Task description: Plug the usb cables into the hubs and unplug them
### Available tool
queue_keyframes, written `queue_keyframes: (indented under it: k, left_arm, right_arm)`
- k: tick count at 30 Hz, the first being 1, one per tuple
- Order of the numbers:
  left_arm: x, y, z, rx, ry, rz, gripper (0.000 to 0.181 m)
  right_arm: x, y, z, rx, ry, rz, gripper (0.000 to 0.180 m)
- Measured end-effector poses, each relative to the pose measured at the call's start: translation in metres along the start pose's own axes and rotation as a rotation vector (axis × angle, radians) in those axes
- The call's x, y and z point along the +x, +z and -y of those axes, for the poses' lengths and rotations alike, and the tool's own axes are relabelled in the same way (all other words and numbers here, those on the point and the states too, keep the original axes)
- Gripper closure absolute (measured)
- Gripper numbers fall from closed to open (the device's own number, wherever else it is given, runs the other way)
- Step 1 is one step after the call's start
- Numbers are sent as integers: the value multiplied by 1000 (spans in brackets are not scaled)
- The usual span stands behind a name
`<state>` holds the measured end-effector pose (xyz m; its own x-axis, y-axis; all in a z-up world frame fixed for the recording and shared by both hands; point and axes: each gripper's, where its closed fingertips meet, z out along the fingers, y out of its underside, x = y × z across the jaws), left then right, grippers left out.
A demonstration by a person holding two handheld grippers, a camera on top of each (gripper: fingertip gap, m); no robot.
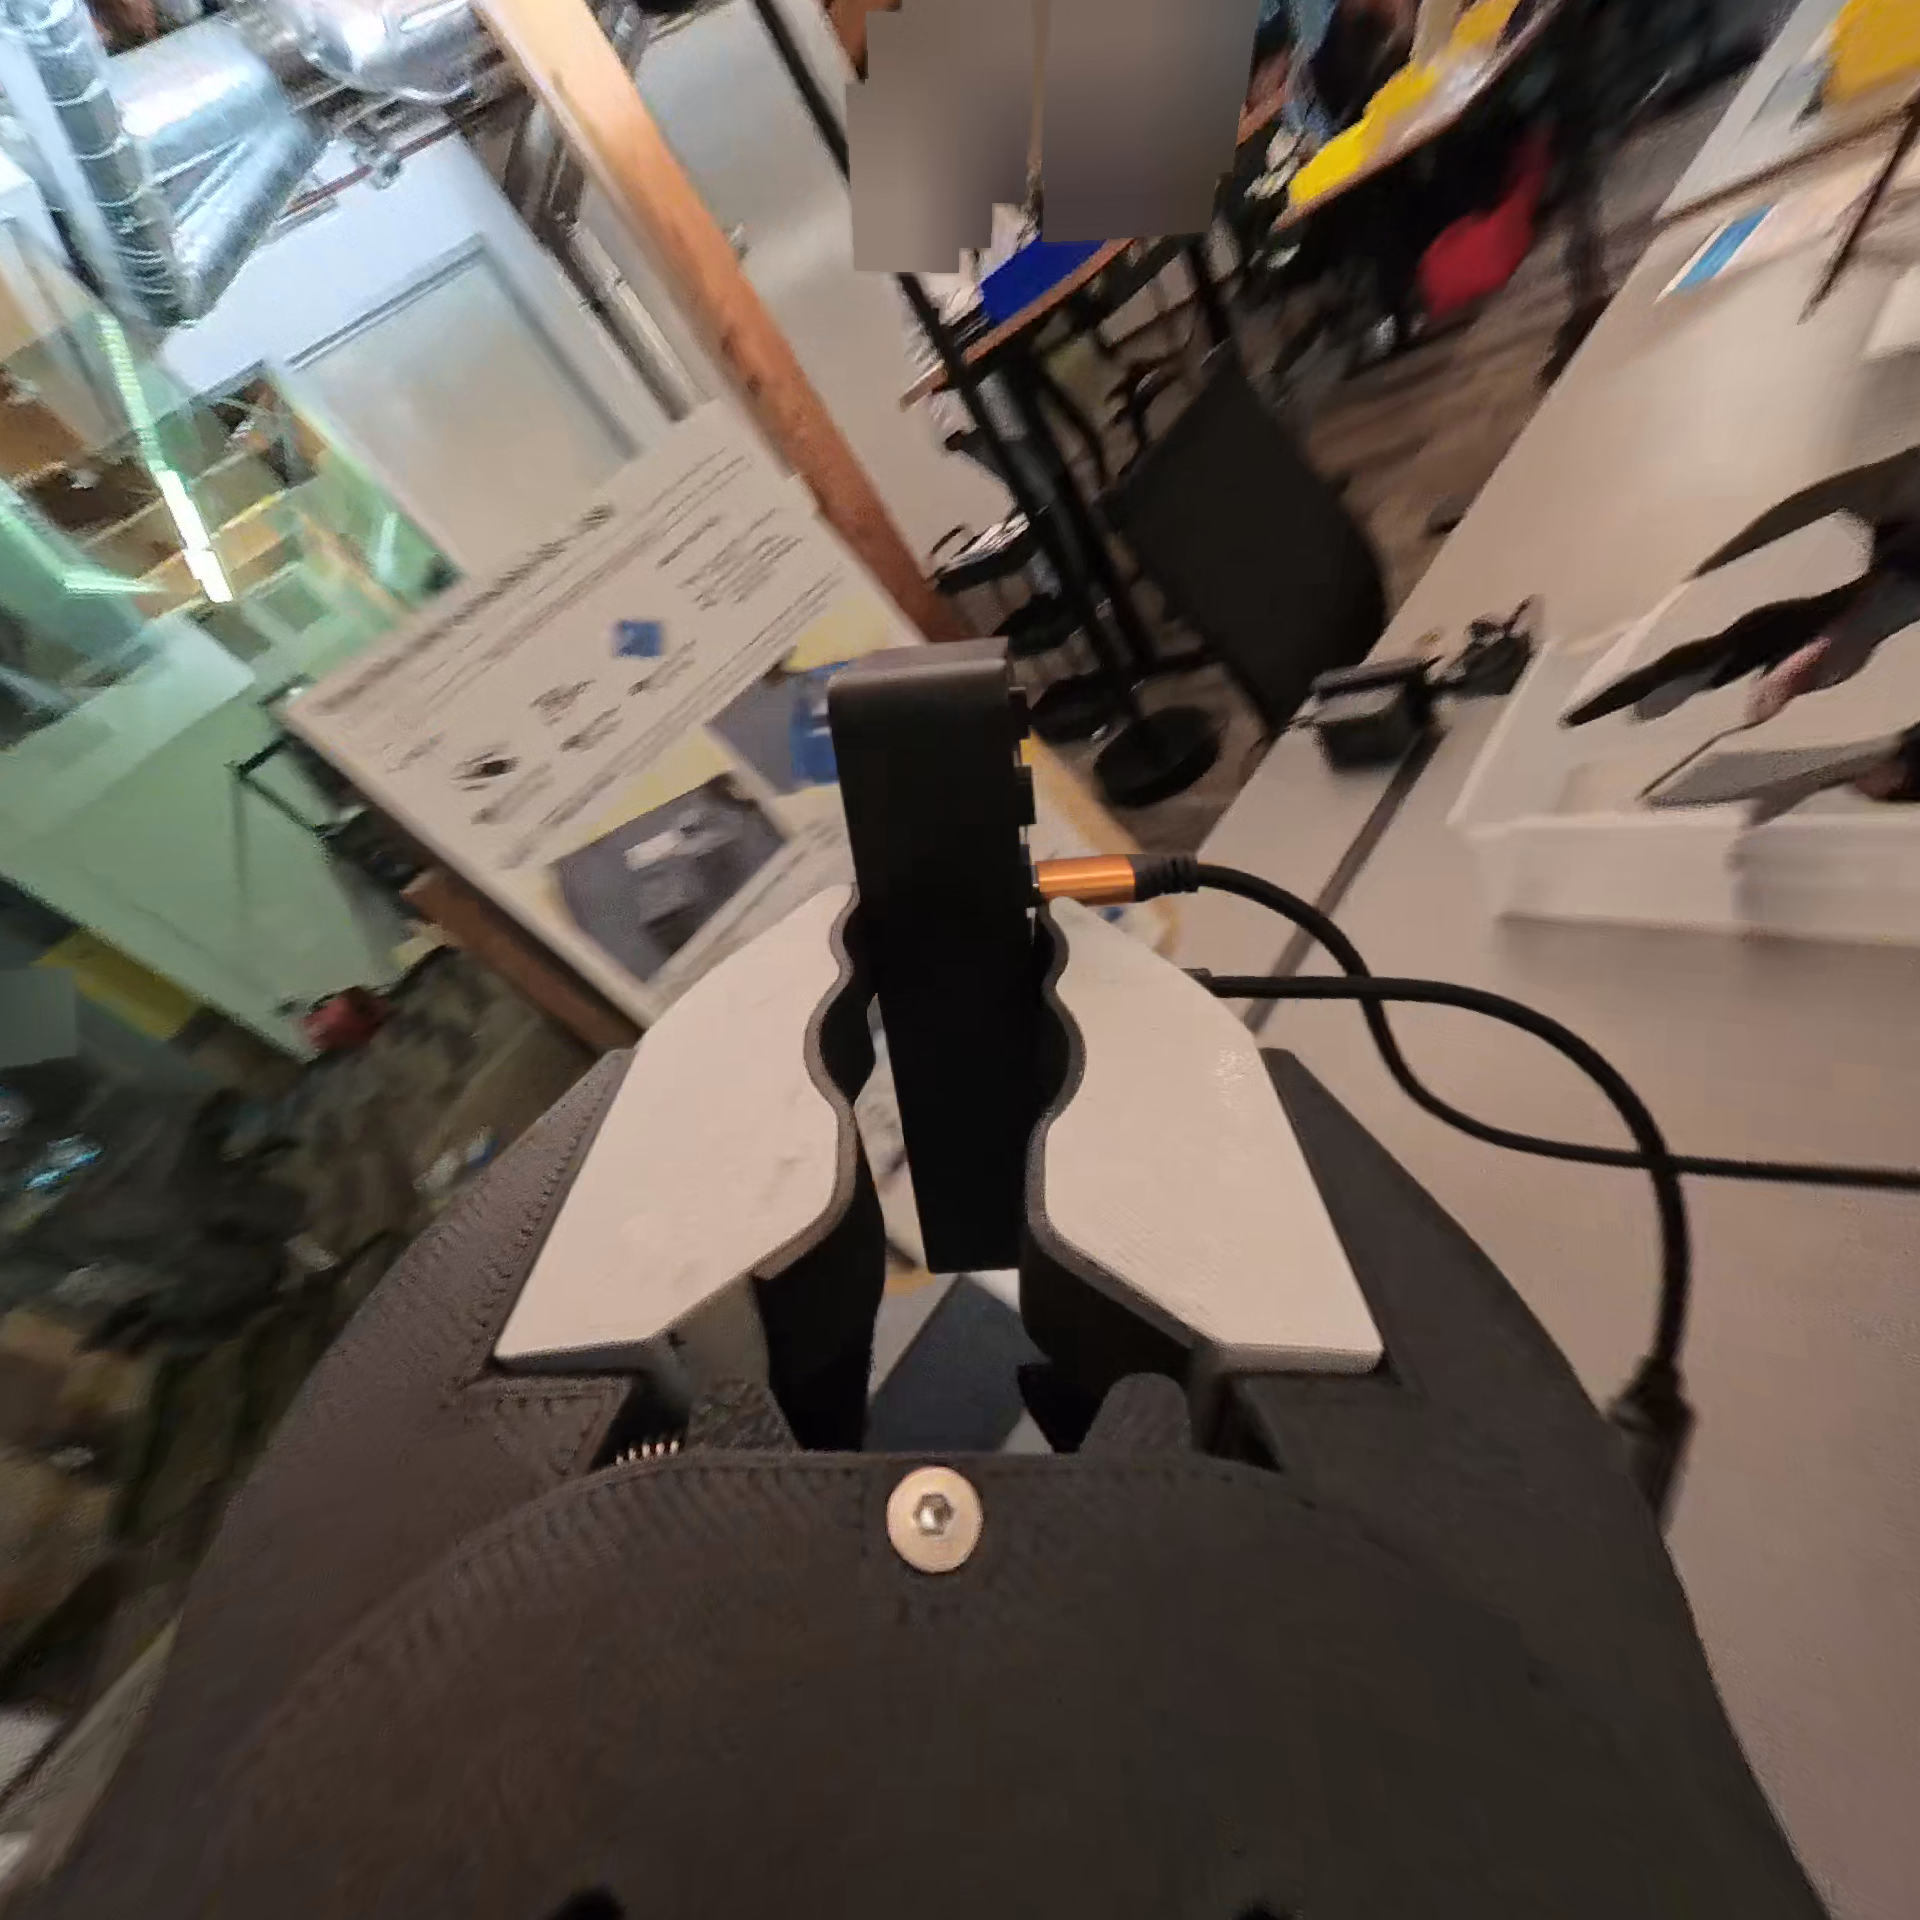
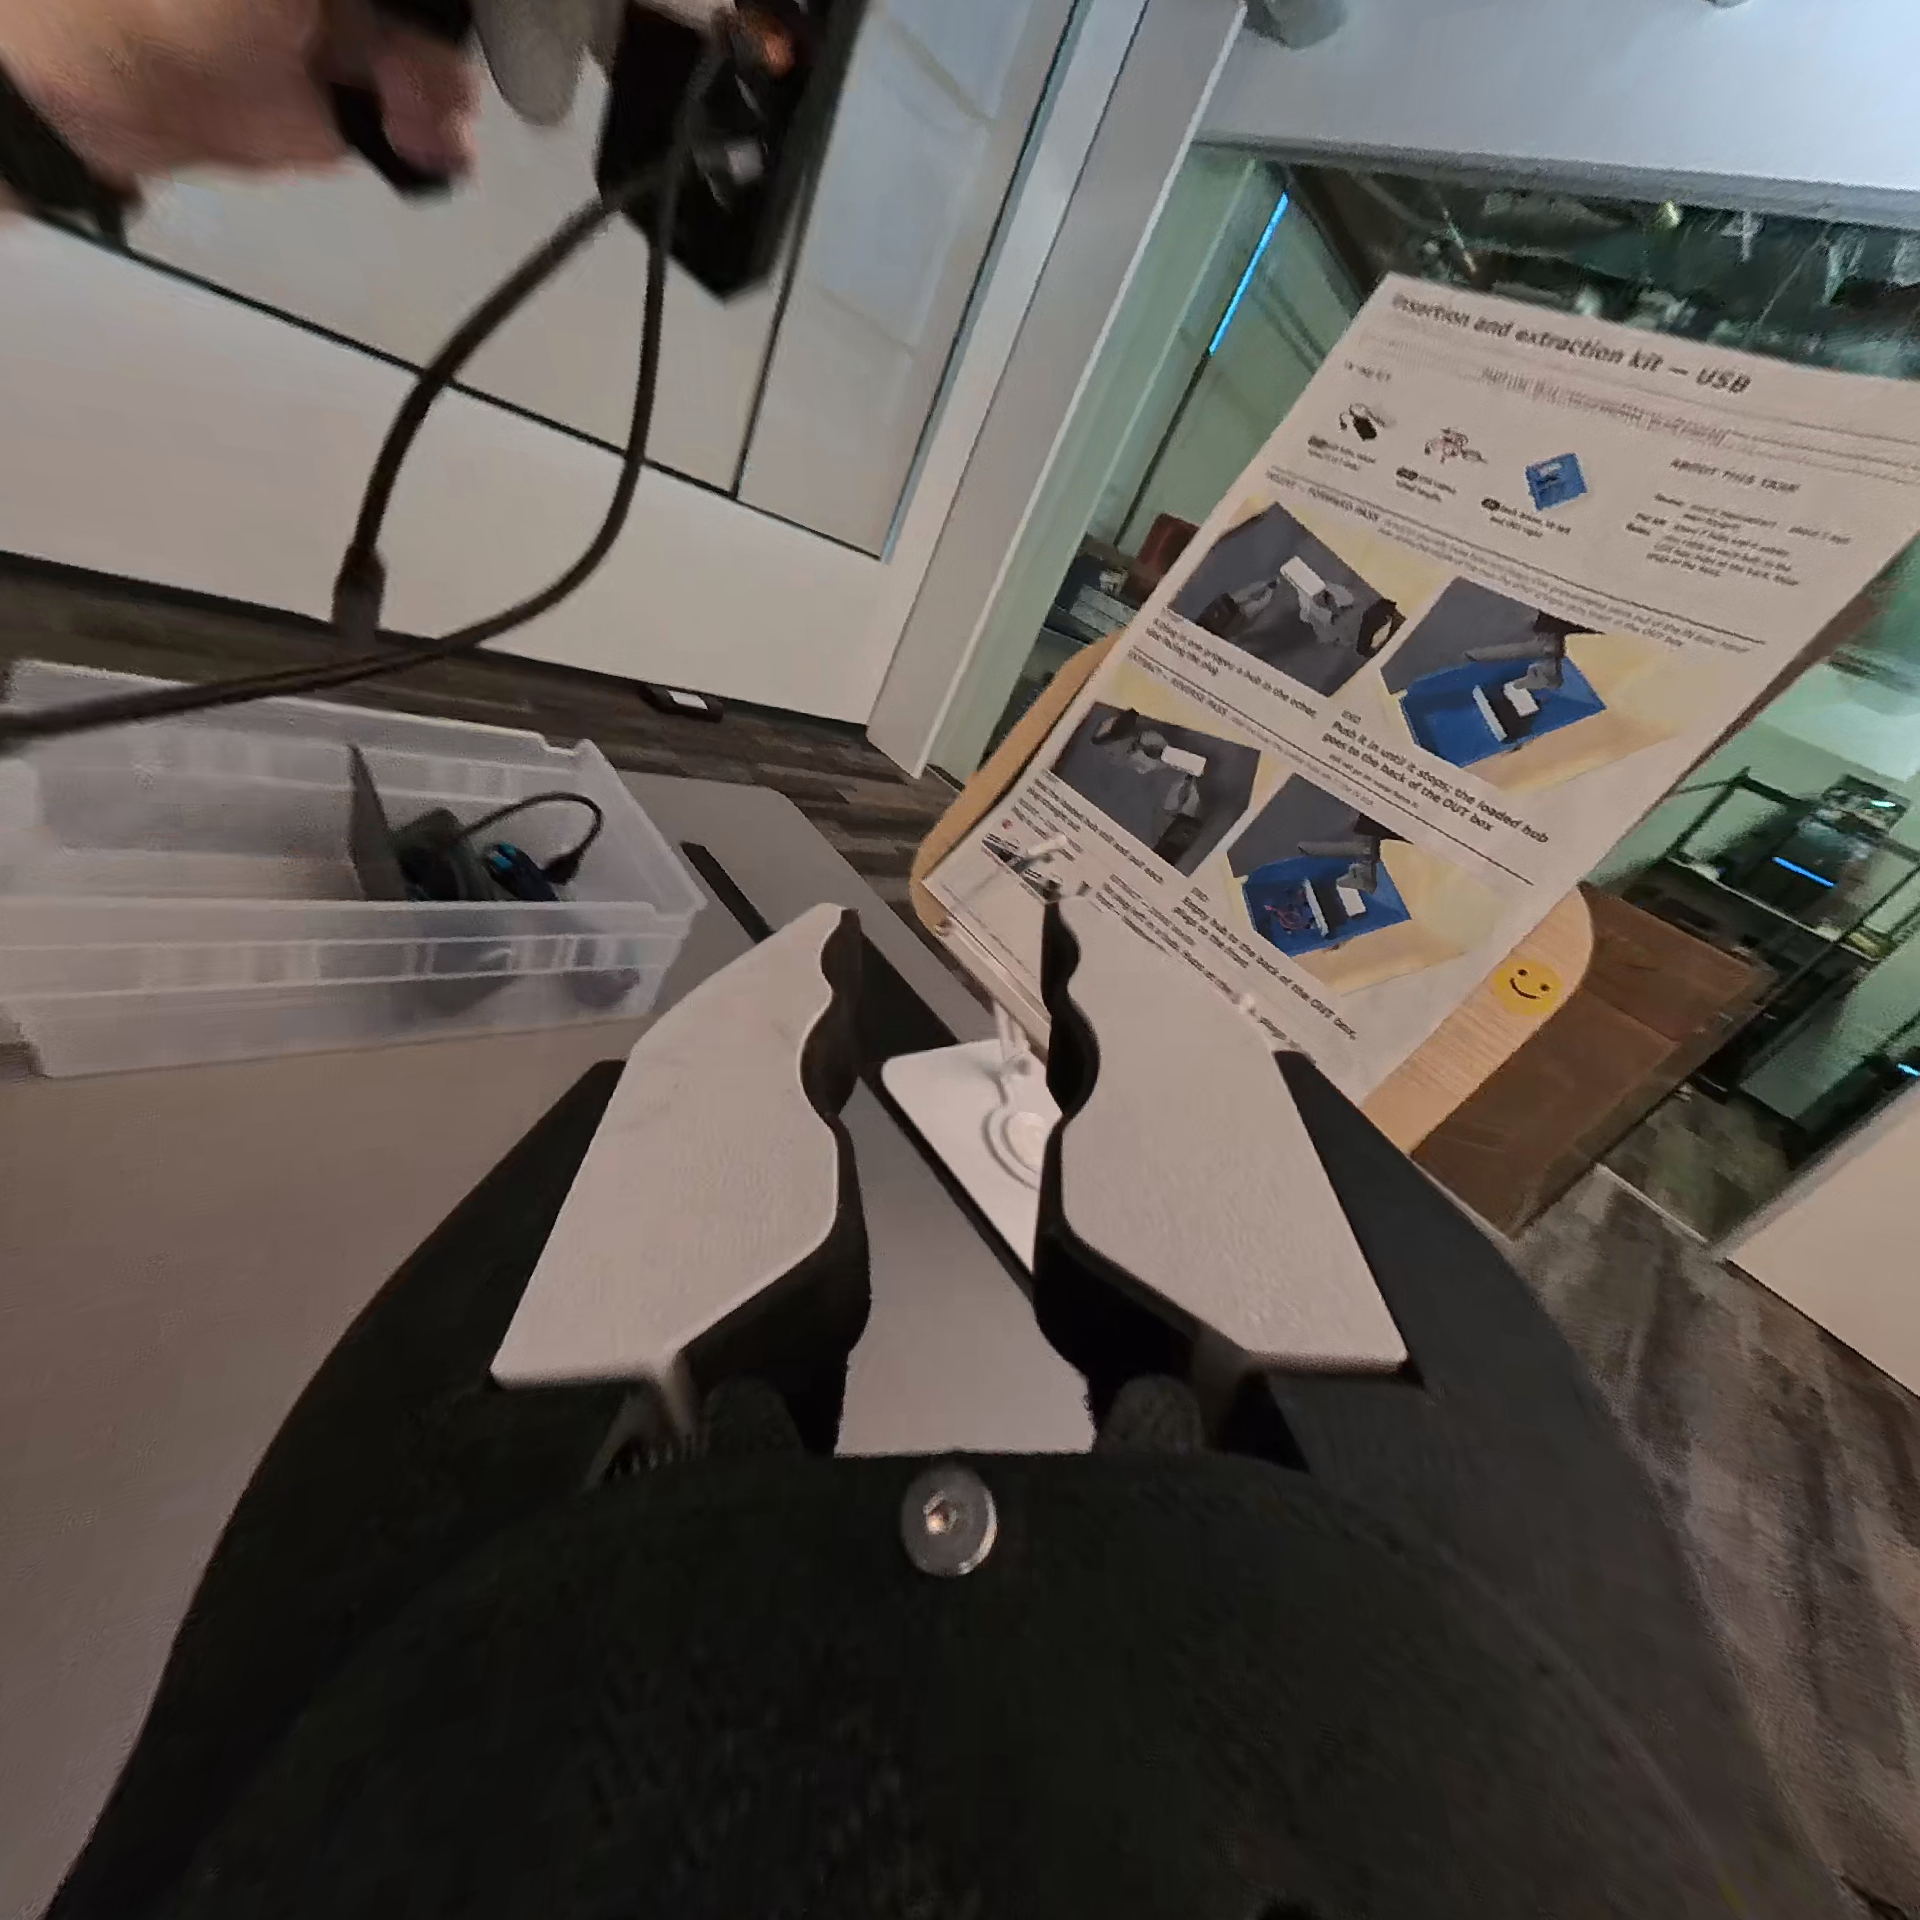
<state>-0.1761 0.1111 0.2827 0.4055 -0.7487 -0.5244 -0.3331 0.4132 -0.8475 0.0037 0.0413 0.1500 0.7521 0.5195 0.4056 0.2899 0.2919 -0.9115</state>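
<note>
My left gripper is shut on a black USB hub and holds it upright in the air. A black cable with an orange metal plug sits in a port on the hub's right side, and the cable loops down to the right. My right gripper is open and empty above the grey table. The hub and its hanging cable show blurred at the upper left of the right wrist view, beside a hand. My right gripper also shows in the left wrist view.
A clear plastic bin on the table holds another black hub with a cable. A printed instruction sheet stands on a white stand ahead of the right gripper. White trays sit on the table at right. Some 25 cm of space lies between my two pairs of fingers.
</note>
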Motion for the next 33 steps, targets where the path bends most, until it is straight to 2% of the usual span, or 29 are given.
queue_keyframes:
  k: [3,5,9,13,15,17,20,23,26,28,31,33]
  left_arm:
    - [64,34,-13,91,-128,-66,154]
    - [101,55,-27,169,-230,-84,154]
    - [159,95,-66,297,-399,-143,154]
    - [207,134,-118,257,-446,-195,154]
    - [219,148,-139,243,-487,-206,154]
    - [228,159,-156,228,-524,-232,154]
    - [241,167,-178,177,-542,-277,154]
    - [243,168,-195,153,-527,-277,155]
    - [240,171,-205,112,-512,-263,154]
    - [240,172,-211,89,-486,-252,154]
    - [244,176,-220,47,-448,-253,154]
    - [247,179,-223,39,-442,-254,154]
  right_arm:
    - [-11,-14,17,57,63,46,146]
    - [-6,-21,16,50,96,-9,147]
    - [5,-26,-23,-115,43,-137,148]
    - [-10,-15,-45,-83,261,2,147]
    - [-10,-5,-60,-51,372,35,140]
    - [-10,9,-91,-117,459,57,134]
    - [-11,25,-132,-213,596,68,135]
    - [-7,33,-147,-190,765,73,137]
    - [-25,40,-154,-237,966,194,129]
    - [-27,44,-155,-234,997,187,121]
    - [-33,47,-165,-328,934,143,112]
    - [-30,48,-178,-394,853,68,122]
